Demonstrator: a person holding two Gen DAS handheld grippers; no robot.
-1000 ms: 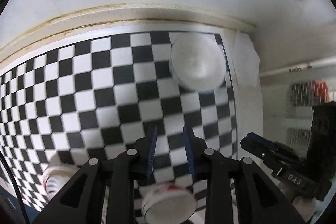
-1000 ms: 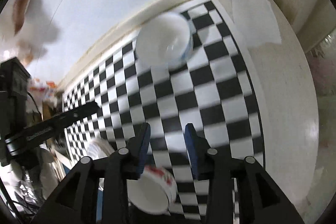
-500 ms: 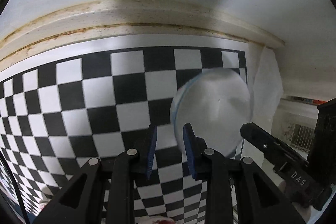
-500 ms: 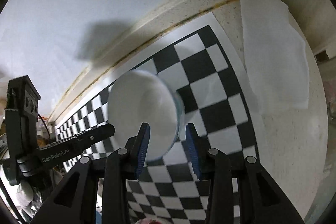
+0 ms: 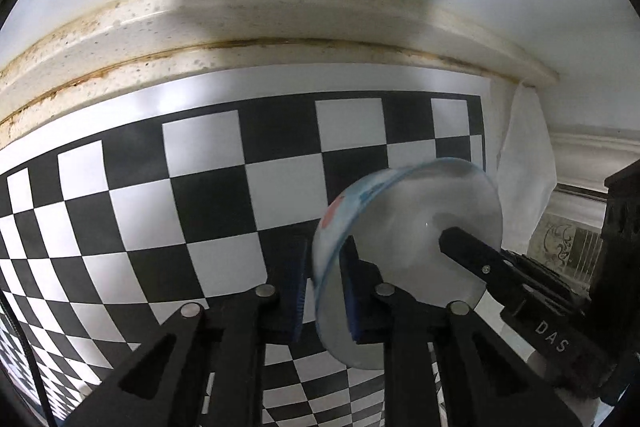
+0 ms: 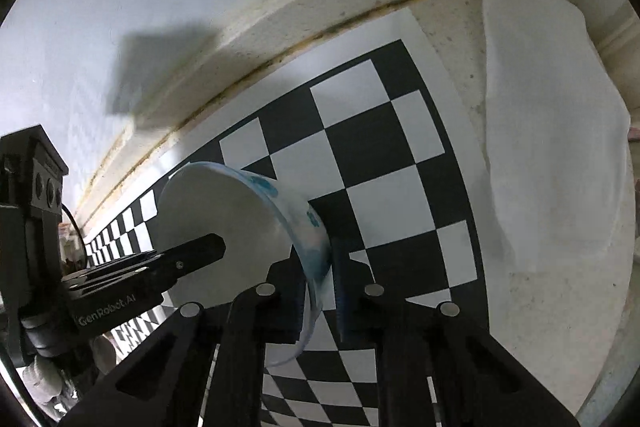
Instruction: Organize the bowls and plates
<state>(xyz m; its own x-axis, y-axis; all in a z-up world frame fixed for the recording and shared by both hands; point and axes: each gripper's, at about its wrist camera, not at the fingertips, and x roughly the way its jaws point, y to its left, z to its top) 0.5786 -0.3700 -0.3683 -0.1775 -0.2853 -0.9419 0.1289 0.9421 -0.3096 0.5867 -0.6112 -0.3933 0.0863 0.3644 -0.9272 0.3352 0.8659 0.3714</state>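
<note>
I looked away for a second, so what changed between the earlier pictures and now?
Both tongs closed in on the bowl: the left tongs now straddle its rim on one side and the right tongs on the other, fingers either side of the wall. Whether they already pinch it is unclear. The bowl, the checkered mat and the white cloth stayed where they were.

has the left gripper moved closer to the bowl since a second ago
Yes. The left gripper has advanced toward the back wall across the checkered mat; the bowl, earlier far ahead, now has its rim between the jaws.
</note>
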